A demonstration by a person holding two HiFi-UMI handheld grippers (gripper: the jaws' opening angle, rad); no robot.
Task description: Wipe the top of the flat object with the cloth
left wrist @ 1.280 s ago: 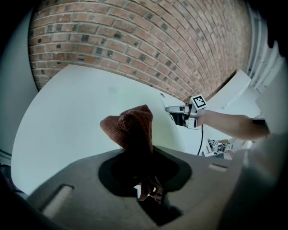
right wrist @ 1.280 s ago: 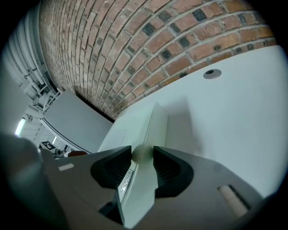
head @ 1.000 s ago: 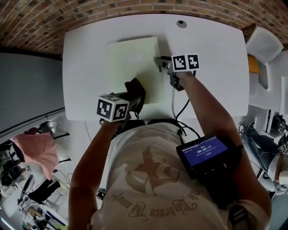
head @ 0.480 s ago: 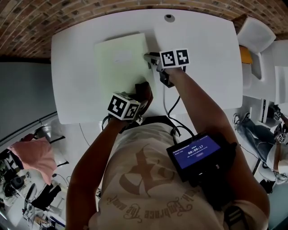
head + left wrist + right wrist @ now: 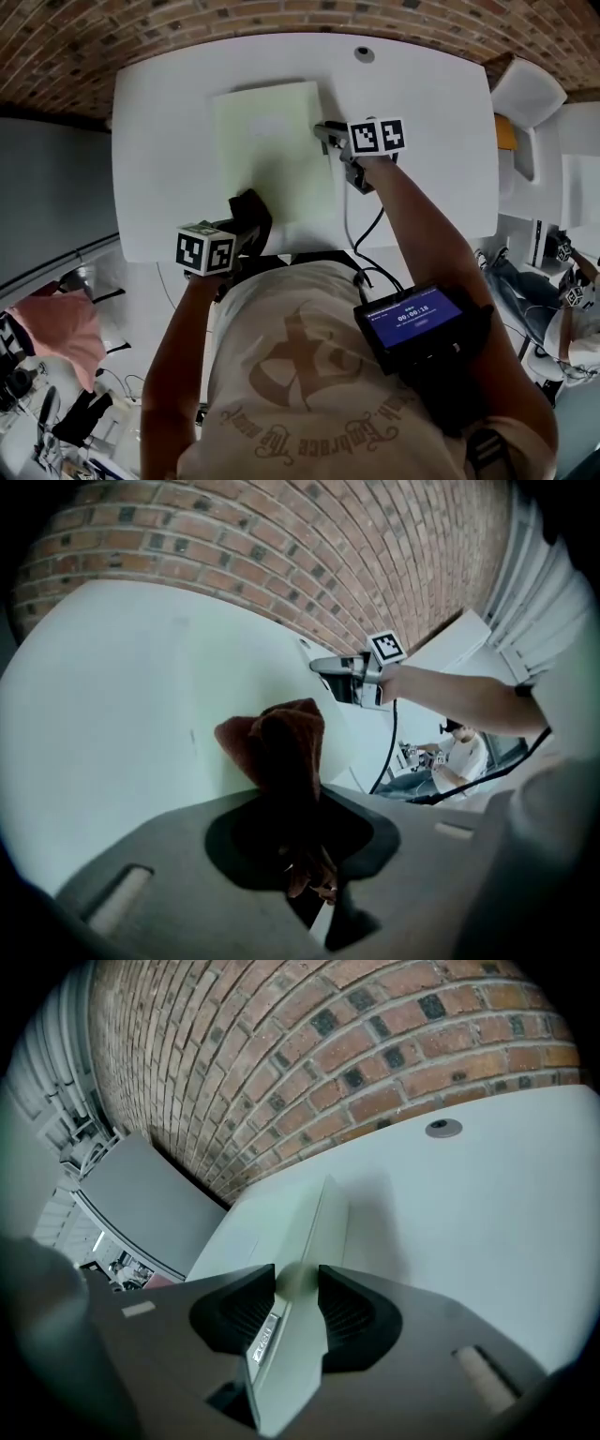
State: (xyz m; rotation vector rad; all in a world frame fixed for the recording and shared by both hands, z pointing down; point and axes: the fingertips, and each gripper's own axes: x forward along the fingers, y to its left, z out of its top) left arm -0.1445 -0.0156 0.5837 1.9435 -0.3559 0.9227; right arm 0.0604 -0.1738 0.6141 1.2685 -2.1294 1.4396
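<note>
Your left gripper [image 5: 242, 225] jaws are closed tight on the bunched cloth [image 5: 281, 747], at the near left corner of the flat object [image 5: 272, 150]. Right gripper [image 5: 298, 1283] jaws pinch its right edge only. Push hard and it could pivot or slip free on the counter [image 5: 422, 169]; the wad could skip patches.

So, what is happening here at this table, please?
A person works at a white table with a gripper in each hand. The right gripper is clamped on the right edge of the pale green flat object, apparently to steady it. The left gripper is shut on a dark brown cloth, which lies on the near left corner of the object's top. The wiping seems to be under way.
</note>
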